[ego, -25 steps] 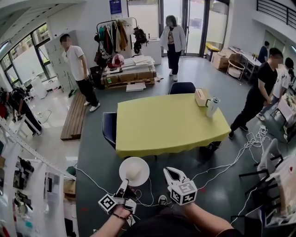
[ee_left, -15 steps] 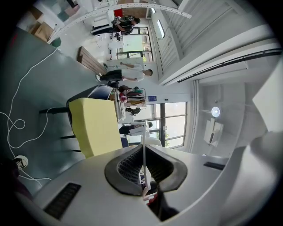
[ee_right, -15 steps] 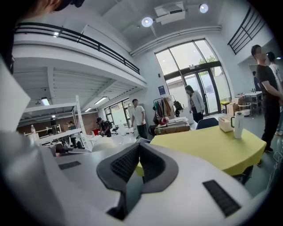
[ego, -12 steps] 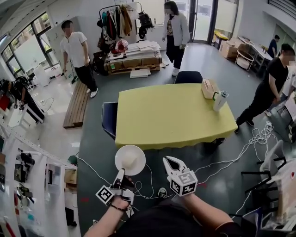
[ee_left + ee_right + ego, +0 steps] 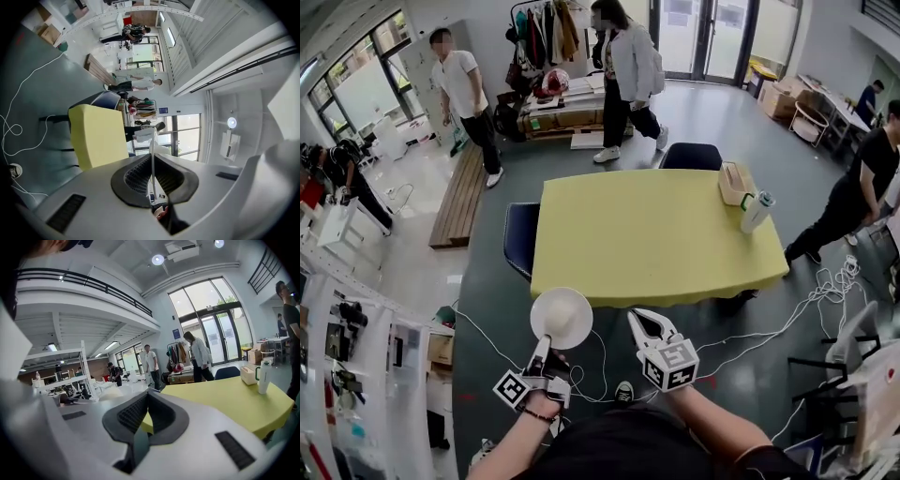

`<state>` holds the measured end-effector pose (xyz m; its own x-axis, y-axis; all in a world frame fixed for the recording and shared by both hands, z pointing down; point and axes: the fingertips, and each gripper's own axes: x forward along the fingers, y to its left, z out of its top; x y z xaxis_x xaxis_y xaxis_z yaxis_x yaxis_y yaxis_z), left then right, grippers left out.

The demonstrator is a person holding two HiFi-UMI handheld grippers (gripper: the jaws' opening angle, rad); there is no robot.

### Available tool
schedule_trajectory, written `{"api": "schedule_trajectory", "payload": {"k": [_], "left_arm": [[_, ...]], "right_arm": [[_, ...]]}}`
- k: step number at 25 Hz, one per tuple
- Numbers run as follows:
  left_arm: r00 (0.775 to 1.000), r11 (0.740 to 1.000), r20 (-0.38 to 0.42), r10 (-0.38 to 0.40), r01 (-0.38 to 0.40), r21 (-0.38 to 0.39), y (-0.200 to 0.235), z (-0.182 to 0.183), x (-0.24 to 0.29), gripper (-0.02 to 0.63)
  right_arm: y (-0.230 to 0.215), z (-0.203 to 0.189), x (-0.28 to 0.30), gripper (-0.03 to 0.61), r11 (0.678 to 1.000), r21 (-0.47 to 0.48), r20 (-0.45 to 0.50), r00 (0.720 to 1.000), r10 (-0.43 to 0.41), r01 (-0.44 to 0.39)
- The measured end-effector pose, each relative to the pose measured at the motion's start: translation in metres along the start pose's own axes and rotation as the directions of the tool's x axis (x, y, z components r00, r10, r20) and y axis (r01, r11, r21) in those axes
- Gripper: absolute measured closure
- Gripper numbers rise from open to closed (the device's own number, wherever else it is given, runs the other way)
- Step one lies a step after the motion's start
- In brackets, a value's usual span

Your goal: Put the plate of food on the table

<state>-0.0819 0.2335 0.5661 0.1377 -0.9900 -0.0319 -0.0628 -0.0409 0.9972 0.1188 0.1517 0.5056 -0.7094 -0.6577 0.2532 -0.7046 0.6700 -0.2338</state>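
Observation:
A white plate [image 5: 562,317] with a pale mound of food hangs in the air just short of the near left corner of the yellow table [image 5: 647,234]. My left gripper [image 5: 545,351] is shut on the plate's near rim. In the left gripper view the plate [image 5: 152,154] shows edge-on as a thin white line pinched between the jaws. My right gripper [image 5: 639,324] floats beside the plate, to its right, shut with nothing in it. In the right gripper view its tips [image 5: 147,393] meet, and the yellow table [image 5: 225,394] lies ahead.
A tissue box [image 5: 734,182] and a white bottle [image 5: 757,212] stand at the table's far right. Dark blue chairs sit at the left side [image 5: 520,253] and far side [image 5: 691,155]. White cables [image 5: 769,328] trail over the floor. Several people stand around the room.
Both grippers and the plate have come closer to the table's near edge. The person in white at the back has walked to the left.

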Motion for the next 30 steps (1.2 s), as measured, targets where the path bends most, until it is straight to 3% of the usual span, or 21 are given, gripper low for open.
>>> {"api": "schedule_trajectory", "payload": {"k": [18, 30], "left_arm": [[0.998, 1.0, 0.064, -0.008, 0.007, 0.018, 0.003, 0.023, 0.062, 0.594], [0.999, 0.999, -0.009, -0.043, 0.044, 0.018, 0.01, 0.079, 0.172, 0.594]], "right_arm": [[-0.04, 0.013, 0.053, 0.566, 0.999, -0.013, -0.031, 0.998, 0.052, -0.052], [-0.079, 0.045, 0.133, 0.566, 1.0, -0.015, -0.016, 1.0, -0.025, 0.024]]}}
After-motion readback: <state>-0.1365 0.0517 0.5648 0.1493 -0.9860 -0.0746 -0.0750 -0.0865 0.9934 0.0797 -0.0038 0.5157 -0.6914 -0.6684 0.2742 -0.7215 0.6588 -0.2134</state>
